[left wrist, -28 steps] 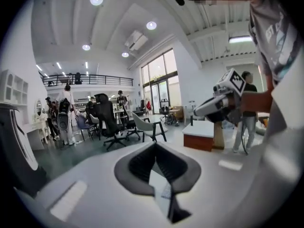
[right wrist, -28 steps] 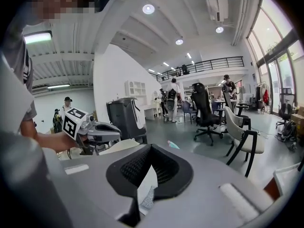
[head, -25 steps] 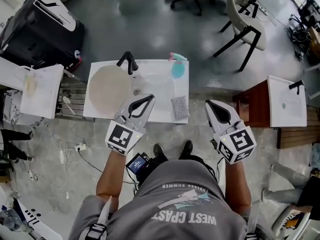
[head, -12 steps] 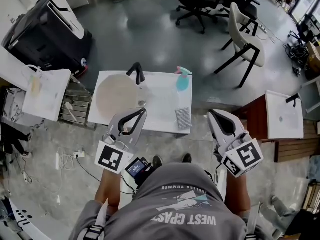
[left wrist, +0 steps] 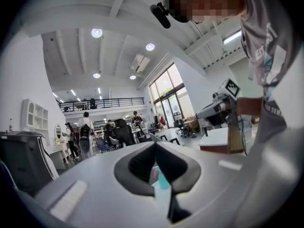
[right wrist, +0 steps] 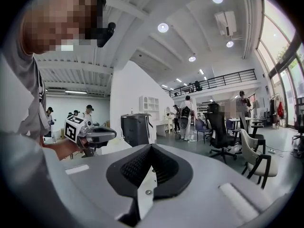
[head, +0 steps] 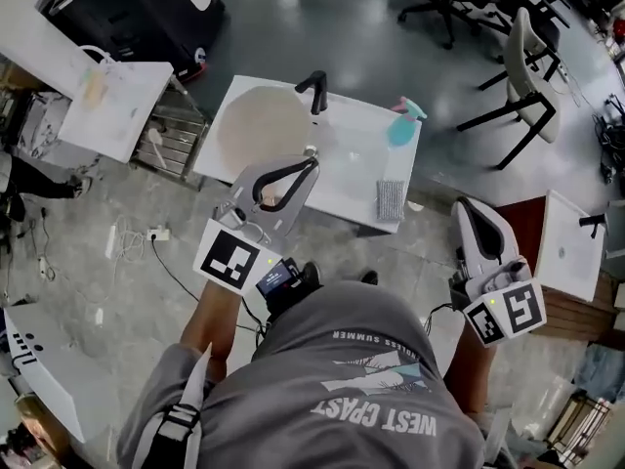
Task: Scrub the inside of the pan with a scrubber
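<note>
Observed: the pan (head: pixel 256 125) lies on the white counter (head: pixel 342 179) in the upper centre of the head view, its pale inside facing up and unoccupied. The scrubber (head: pixel 390 199), a grey pad, lies at the counter's near right edge, below a teal spray bottle (head: pixel 400 128); nothing touches it. Change over the last 1 second: the left gripper (head: pixel 309 162) has advanced from the counter's near edge to a position over it, tips between pan and scrubber, just beside the pan's lower right rim. The right gripper (head: pixel 465 205) has dropped back to the lower right of the frame, off the counter and apart from the scrubber. Both grippers have their jaws pressed together with nothing between them. Assessment: scrubbing has not begun. Either gripper must part its jaws before it can take the scrubber, and the right one now stands farther from it.
</note>
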The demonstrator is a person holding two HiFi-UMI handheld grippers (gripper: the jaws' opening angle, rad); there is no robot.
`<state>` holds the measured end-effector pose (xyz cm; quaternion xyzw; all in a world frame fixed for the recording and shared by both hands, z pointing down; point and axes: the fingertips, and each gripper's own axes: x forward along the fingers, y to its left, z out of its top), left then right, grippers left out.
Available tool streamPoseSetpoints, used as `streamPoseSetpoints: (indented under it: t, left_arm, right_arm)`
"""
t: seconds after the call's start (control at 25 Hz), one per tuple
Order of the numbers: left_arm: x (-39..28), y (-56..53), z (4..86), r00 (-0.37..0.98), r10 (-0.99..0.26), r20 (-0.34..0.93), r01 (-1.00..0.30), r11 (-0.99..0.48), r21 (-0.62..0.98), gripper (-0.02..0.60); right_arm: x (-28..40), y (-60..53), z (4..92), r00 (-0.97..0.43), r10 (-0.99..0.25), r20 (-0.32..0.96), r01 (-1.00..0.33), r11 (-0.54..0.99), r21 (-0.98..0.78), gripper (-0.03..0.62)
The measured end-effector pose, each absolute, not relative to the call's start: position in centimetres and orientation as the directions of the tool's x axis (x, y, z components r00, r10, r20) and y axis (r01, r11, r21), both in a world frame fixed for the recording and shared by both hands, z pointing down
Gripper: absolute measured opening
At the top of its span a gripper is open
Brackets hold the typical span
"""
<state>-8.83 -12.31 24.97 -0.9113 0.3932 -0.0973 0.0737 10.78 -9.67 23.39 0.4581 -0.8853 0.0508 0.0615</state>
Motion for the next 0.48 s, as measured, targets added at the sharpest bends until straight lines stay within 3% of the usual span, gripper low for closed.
streamPoseSetpoints:
  t: [0.48]
  left_arm:
    - [-12.0,-13.0,26.0,0.644,-0.758,0.101,-0.73,-0.649,-0.215,0.0]
  right_arm:
    - [7.5,-11.1,24.8,-0.609,-0.77,0.191,-0.787,0.616,-0.028,0.0]
